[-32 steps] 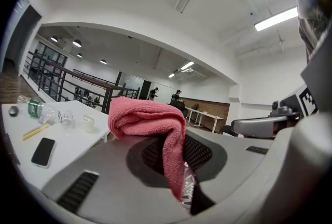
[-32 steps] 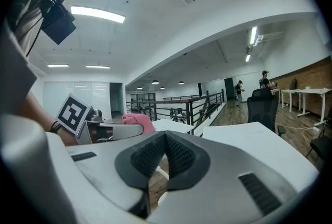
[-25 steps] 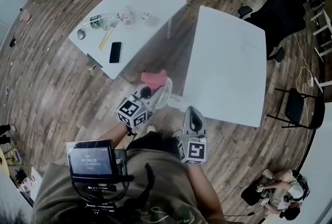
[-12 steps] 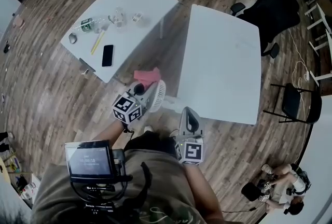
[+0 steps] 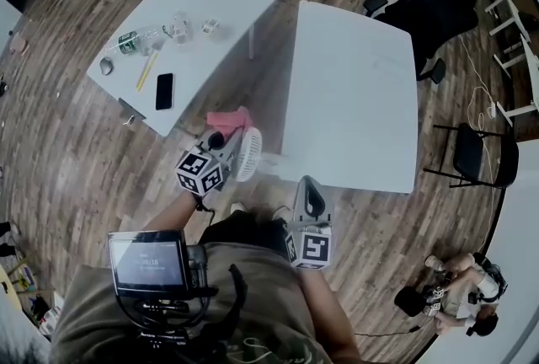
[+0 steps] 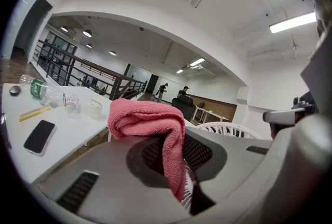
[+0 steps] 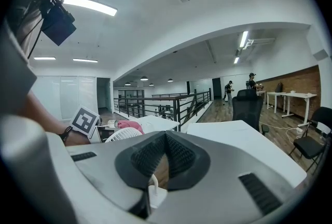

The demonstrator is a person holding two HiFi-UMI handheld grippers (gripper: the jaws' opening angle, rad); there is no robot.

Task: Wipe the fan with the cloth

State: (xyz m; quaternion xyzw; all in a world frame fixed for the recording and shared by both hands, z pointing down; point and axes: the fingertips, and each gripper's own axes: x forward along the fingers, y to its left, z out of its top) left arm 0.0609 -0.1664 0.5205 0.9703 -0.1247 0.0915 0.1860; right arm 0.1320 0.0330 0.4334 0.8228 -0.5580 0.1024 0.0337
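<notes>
Fan (image 5: pixel 249 153) is recorded in the head view beside the near left corner of the right-hand white table (image 5: pixel 354 93). A pink cloth (image 5: pixel 226 119) is seen at the fan's far edge, at the tip of the left gripper (image 5: pixel 221 137). The right gripper (image 5: pixel 310 185) is held near the fan.

Left gripper view: the cloth is pinched between the jaws, bunched above them, with one fold hanging over the white grille.

Right gripper view: the jaws are pressed together. A small white piece is noted at their lower end and cannot be identified.
</notes>
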